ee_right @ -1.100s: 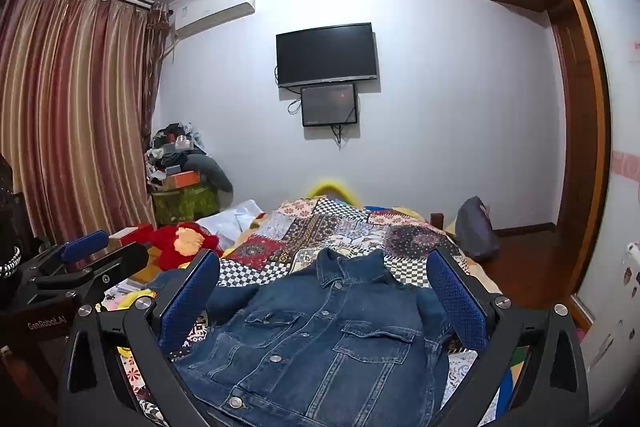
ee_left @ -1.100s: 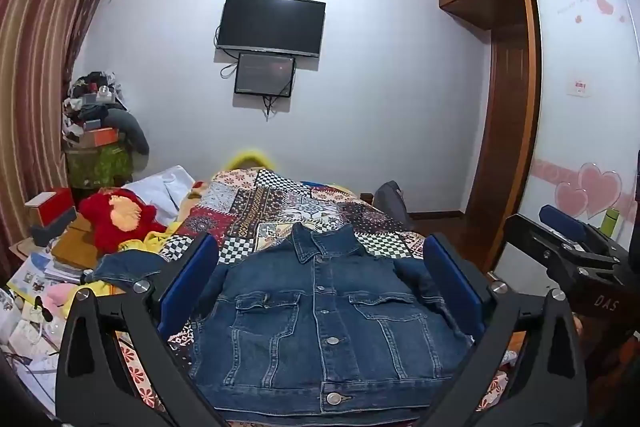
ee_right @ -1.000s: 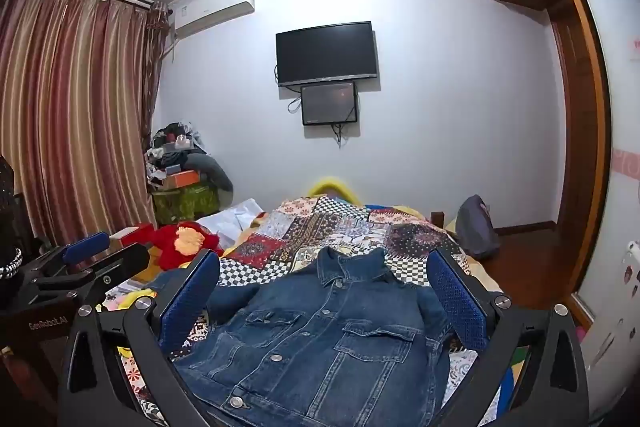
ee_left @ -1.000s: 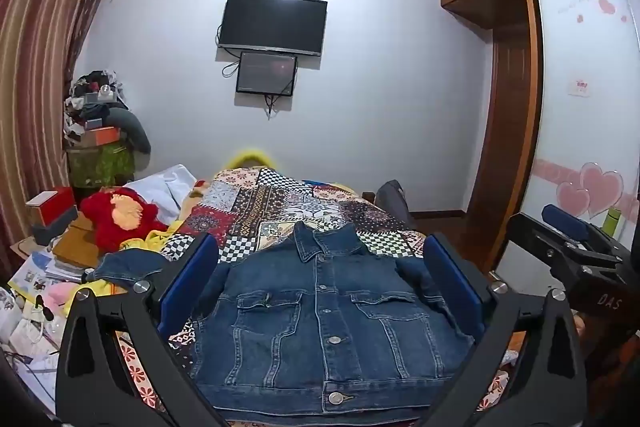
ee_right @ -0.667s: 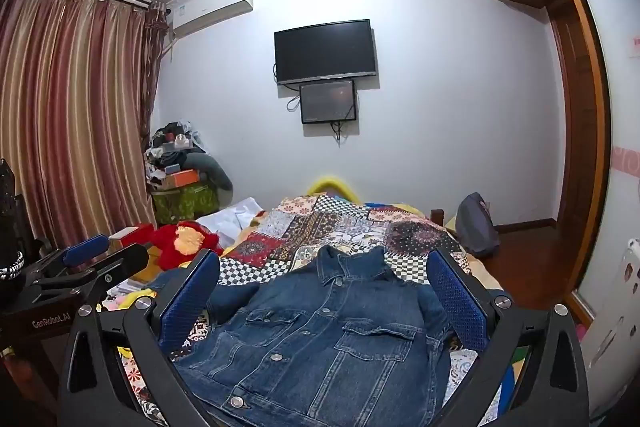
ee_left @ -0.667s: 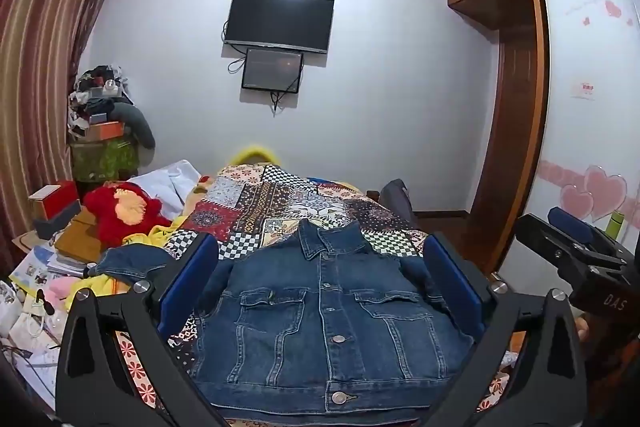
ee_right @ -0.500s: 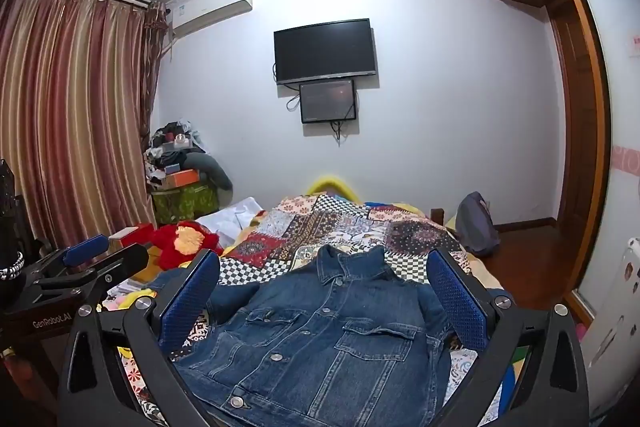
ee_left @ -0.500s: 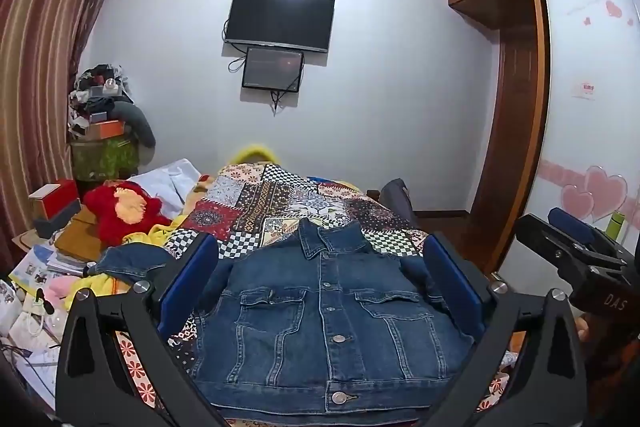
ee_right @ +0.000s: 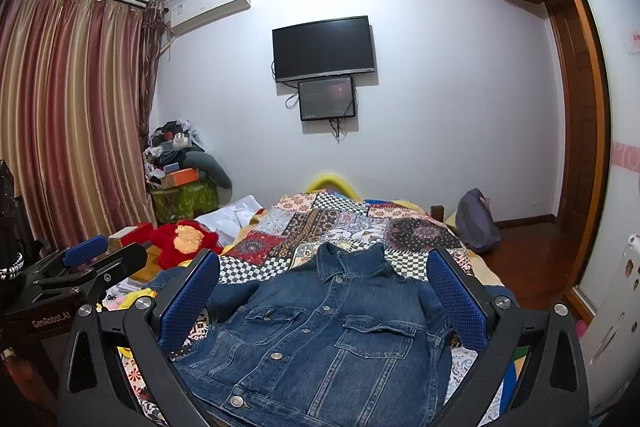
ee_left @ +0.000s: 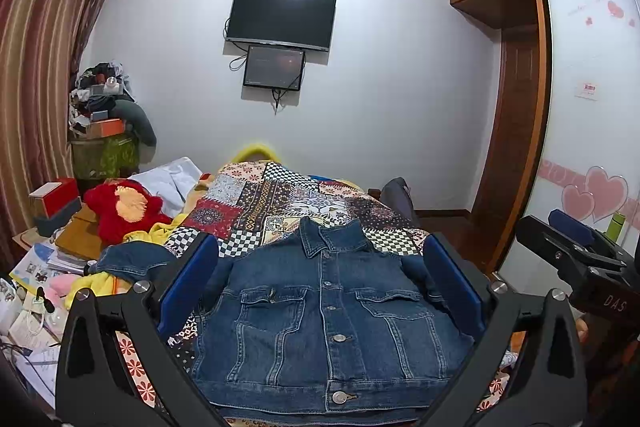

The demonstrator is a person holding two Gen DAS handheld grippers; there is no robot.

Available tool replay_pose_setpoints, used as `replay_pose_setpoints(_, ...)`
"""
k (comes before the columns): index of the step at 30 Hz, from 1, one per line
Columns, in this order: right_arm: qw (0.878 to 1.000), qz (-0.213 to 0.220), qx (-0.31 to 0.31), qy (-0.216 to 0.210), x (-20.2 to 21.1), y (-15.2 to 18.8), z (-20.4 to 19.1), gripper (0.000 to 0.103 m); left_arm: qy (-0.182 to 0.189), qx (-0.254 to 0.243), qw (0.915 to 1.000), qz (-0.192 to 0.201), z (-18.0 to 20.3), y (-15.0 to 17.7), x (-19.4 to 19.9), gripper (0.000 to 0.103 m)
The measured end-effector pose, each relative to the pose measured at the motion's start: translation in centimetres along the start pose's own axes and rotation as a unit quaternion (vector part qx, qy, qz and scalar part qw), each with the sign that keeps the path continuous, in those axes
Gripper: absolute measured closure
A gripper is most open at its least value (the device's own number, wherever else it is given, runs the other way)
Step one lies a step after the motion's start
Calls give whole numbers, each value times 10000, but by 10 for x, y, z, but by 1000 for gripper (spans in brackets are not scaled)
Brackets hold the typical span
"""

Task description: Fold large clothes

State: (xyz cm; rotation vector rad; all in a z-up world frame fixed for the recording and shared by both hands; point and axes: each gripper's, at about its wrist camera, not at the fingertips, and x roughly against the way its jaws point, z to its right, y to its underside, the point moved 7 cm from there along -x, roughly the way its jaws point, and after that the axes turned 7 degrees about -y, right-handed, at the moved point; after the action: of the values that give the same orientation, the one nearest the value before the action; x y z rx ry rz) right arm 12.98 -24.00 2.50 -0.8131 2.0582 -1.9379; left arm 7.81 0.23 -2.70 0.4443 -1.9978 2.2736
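A dark blue denim jacket point(ee_left: 324, 315) lies flat, front up and buttoned, on the patchwork quilt point(ee_left: 280, 199) of a bed. Its collar points away from me and its left sleeve point(ee_left: 132, 261) spreads out to the side. It also shows in the right wrist view point(ee_right: 320, 331). My left gripper point(ee_left: 320, 283) is open and empty, held above the jacket's near hem. My right gripper point(ee_right: 324, 287) is open and empty too, above the jacket's near right side. Each gripper shows in the other's view: the right one point(ee_left: 576, 247) and the left one point(ee_right: 80, 263).
A red plush toy point(ee_left: 120, 205), books and clutter lie to the left of the bed. A grey bag point(ee_right: 476, 223) stands at the bed's far right. A wardrobe point(ee_left: 580, 147) and wooden door are on the right, curtains point(ee_right: 60, 127) on the left.
Both views have shifted very slightly; the jacket has not moved and both grippers stay open.
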Motion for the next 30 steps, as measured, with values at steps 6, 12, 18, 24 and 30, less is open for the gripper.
replay_pose_setpoints(6, 10000, -12, -8, 3, 0, 0, 0, 0, 8, 0, 10000, -3, -1, 1, 0, 0)
replay_pose_setpoints(12, 10000, -22, -13, -2, -3, 5, -2, 0, 5, 6, 10000, -5, -2, 1, 0, 0)
replay_pose_setpoints(18, 10000, -29, -27, -1, -4, 6, -1, 0, 4, 4, 10000, -8, -2, 2, 0, 0)
replay_pose_setpoints(24, 10000, -36, -34, 0, -4, 7, -3, 0, -4, 12, 10000, -17, -2, 1, 0, 0)
replay_pose_setpoints(30, 10000, -47, -46, -3, -5, 8, -3, 0, 9, 26, 10000, -29, -6, 4, 0, 0)
